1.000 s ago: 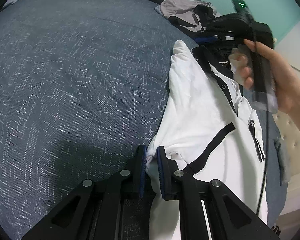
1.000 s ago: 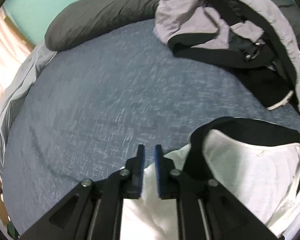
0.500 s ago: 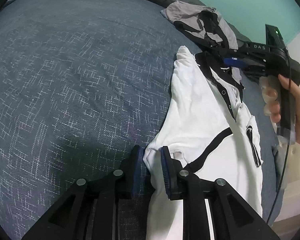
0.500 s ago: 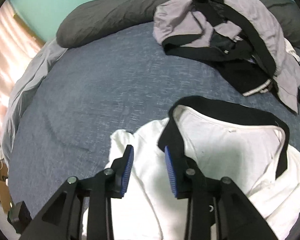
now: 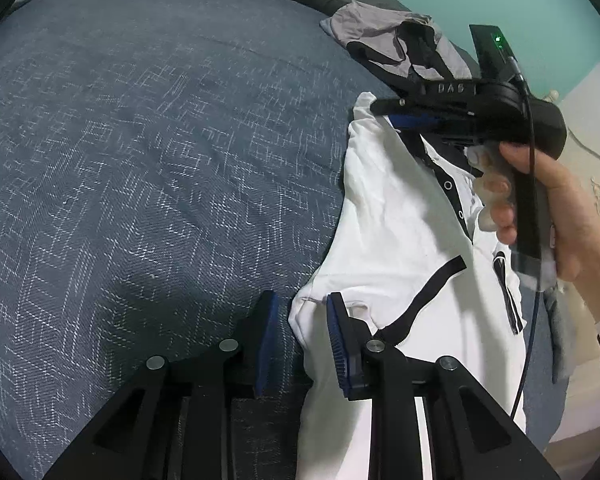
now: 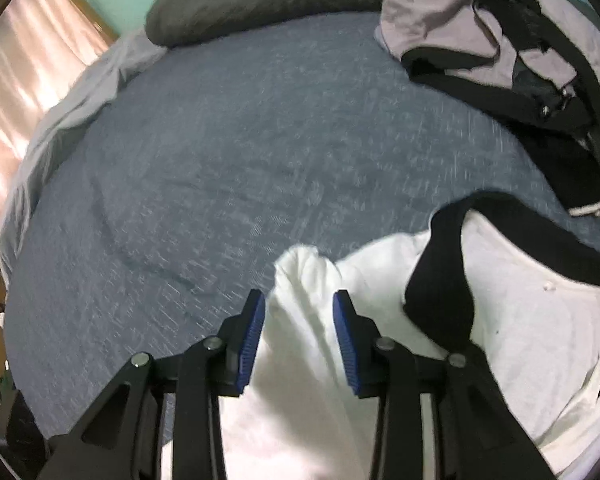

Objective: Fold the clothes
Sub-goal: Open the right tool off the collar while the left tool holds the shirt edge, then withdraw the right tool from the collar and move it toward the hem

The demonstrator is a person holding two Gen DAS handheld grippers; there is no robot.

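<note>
**Desk:** What am I looking at?

**Operator:** My two tongs over a white polo shirt (image 5: pixel 400 240) with black collar and placket, spread along the right side of a blue-grey bedspread (image 5: pixel 160 160). A second ago both tongs were pinched on it: the left on the sleeve-side edge, the right on the shoulder beside the collar. Now both have let go. The left gripper (image 5: pixel 298 340) stands with its jaws apart, the shirt's edge lying loose between the blue pads, nothing held. The right gripper (image 6: pixel 298 336) is spread wider, a white ridge of shoulder cloth slack in the gap.

**Desk:** And the right tool in the left camera?

**Operator:** Ahead of my left tongs and to their right, held in my hand (image 5: pixel 572 216) over the collar.

**Desk:** What does the release mean?

**Operator:** I read it as the shirt just set down: laid on the bed, placket up. Whether this is a lay-out before creasing or a pause between folds, I can't tell. A crumpled grey-and-black garment (image 6: pixel 500 40) sits well beyond the right tongs, up and right.
</note>
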